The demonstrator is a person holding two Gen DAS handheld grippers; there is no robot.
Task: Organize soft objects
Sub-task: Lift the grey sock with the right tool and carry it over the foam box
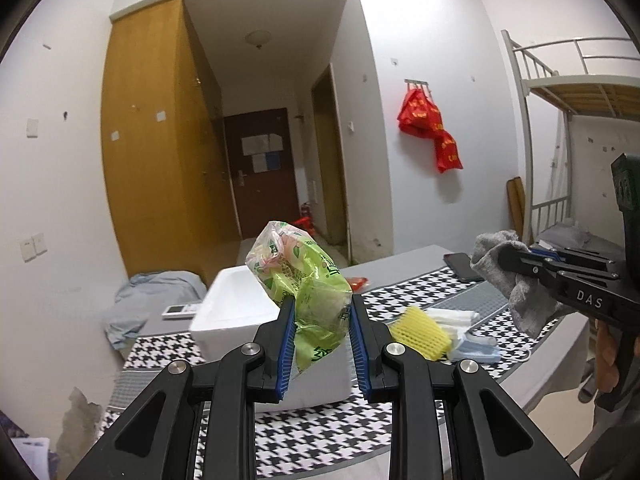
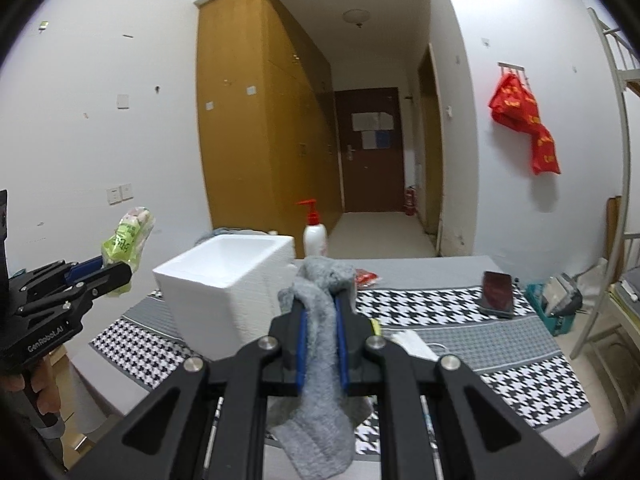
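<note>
Left hand-held gripper [image 1: 322,336] clamps a green tissue pack [image 1: 308,280]; right hand-held gripper [image 2: 322,344], at 3 o'clock, pinches a grey sock [image 2: 320,344].

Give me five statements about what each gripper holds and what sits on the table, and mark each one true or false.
1. The left gripper holds a green plastic packet between its jaws. True.
2. The right gripper holds a yellow foam net. False: it grips a grey sock; the yellow foam net lies on the table.
3. The white foam box stands open at the top. True.
4. A phone lies inside the white foam box. False: it lies on the patterned cloth, to the right of the box.
5. The pump bottle has a red top. True.
</note>
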